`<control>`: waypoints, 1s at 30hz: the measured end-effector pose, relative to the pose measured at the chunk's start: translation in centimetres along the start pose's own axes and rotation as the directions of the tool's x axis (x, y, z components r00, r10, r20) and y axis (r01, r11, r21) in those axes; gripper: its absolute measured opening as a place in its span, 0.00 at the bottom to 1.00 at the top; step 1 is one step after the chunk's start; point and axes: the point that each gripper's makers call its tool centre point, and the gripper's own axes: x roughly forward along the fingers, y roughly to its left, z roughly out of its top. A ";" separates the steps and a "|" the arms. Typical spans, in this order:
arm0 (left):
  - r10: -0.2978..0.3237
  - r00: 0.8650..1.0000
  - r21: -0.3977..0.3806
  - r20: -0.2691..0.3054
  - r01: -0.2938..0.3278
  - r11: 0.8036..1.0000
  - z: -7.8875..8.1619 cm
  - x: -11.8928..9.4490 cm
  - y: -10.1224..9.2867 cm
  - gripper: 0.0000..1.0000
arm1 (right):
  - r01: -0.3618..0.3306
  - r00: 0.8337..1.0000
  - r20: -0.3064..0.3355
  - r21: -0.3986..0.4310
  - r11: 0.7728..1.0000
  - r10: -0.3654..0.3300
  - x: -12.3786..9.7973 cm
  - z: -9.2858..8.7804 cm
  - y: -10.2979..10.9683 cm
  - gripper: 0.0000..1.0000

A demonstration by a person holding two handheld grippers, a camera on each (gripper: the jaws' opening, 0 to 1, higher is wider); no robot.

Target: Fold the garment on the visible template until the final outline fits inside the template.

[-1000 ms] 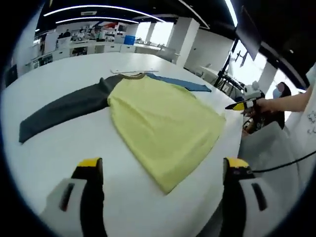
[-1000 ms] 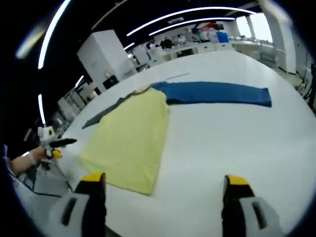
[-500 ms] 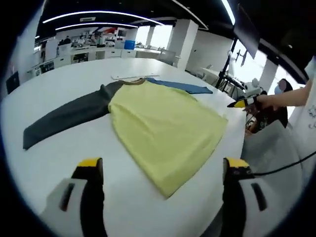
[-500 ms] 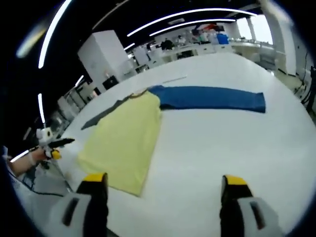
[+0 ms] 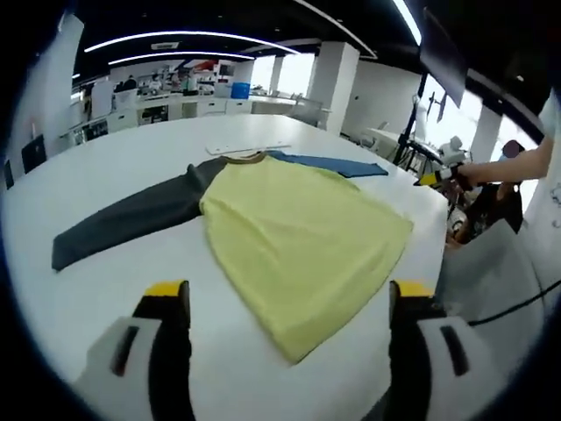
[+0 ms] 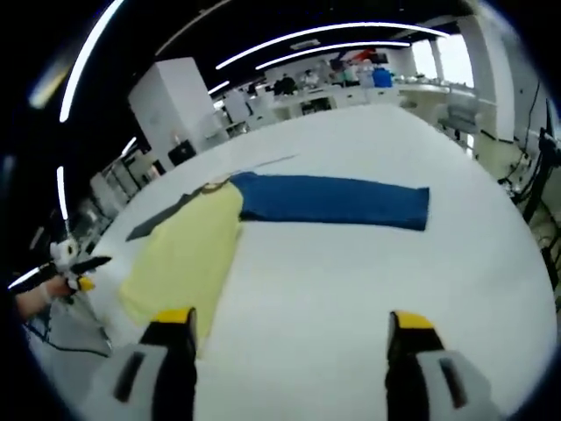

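A long-sleeved shirt lies flat on the white table (image 5: 105, 289). Its yellow body (image 5: 298, 237) spreads toward me in the left gripper view, with a dark grey sleeve (image 5: 123, 219) stretched to the left and a blue sleeve (image 5: 337, 165) at the far right. In the right gripper view the blue sleeve (image 6: 333, 200) runs across the middle and the yellow body (image 6: 180, 259) lies at the left. My left gripper (image 5: 285, 307) stands open above the near table edge, apart from the shirt. My right gripper (image 6: 289, 338) is open over bare table (image 6: 351, 289).
A thin pale strip (image 5: 245, 147) lies on the table beyond the collar. The other gripper (image 5: 438, 178), held by a hand, shows at the right of the left gripper view, and at the left edge of the right gripper view (image 6: 66, 267). Desks and pillars stand far behind.
Both cameras have shifted. In the right gripper view the yellow body has slid left and the blue sleeve sits more central. The shirt itself lies as before; both grippers stay open.
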 end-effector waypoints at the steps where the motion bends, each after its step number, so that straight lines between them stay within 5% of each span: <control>1: 0.004 1.000 -0.001 0.001 -0.004 1.000 0.1 0.0 0.2 0.91 | 0.004 1.000 0.002 0.000 1.000 -0.004 0.0 0.3 -0.4 0.90; 12: 0.078 0.997 -0.014 0.002 -0.078 0.997 -0.6 -0.9 -0.1 0.88 | 0.063 0.998 0.028 0.012 0.998 -0.064 1.1 3.9 -5.4 0.81; 20: 0.110 0.994 -0.022 -0.003 -0.110 0.994 -0.4 -1.1 -0.2 0.87 | 0.107 0.994 0.032 0.015 0.994 -0.107 2.2 4.9 -7.2 0.72; 30: 0.123 0.992 -0.014 -0.023 -0.123 0.992 0.3 -1.4 -0.3 0.87 | 0.203 0.975 0.064 0.154 0.967 -0.215 4.0 6.5 -11.6 0.60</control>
